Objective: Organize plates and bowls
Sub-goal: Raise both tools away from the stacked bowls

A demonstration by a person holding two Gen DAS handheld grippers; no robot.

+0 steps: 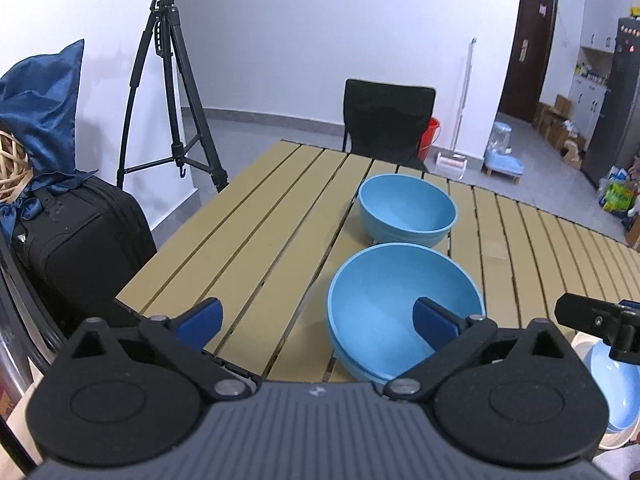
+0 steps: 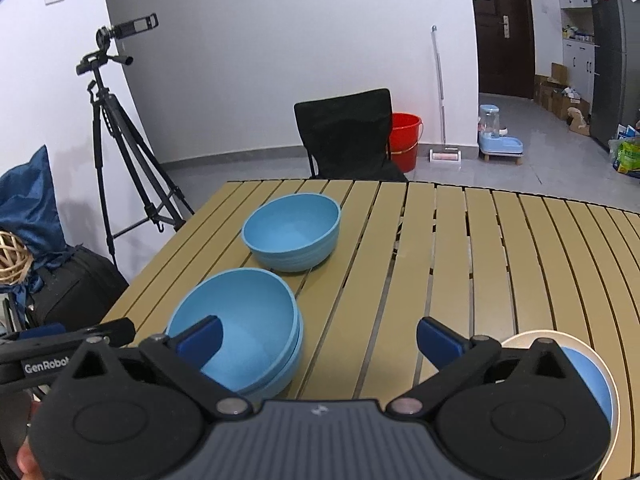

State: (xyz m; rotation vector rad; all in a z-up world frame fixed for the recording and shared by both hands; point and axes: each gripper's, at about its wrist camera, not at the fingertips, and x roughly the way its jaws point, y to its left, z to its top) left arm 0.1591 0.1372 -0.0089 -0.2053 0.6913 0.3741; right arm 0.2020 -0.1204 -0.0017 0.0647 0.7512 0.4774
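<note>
Two light blue bowls nested as a stack (image 1: 400, 292) (image 2: 244, 316) sit near the front of the slatted tan table (image 1: 260, 220) (image 2: 480, 260). A single blue bowl (image 1: 408, 210) (image 2: 294, 232) stands just behind them. My left gripper (image 1: 320, 320) hangs open above the table's front, its right finger (image 1: 434, 320) over the stack without touching it. My right gripper (image 2: 320, 340) is open too, with nothing between its fingers, and its left finger (image 2: 202, 340) is over the stack. A cream plate with a blue dish on it (image 2: 596, 364) (image 1: 600, 384) lies at the near right, partly hidden.
A black chair (image 2: 344, 136) stands at the table's far edge. A tripod (image 1: 168, 100) and a black suitcase (image 1: 80, 248) are off the left side. A red bucket (image 2: 406, 136), a mop and a pet feeder stand on the floor beyond.
</note>
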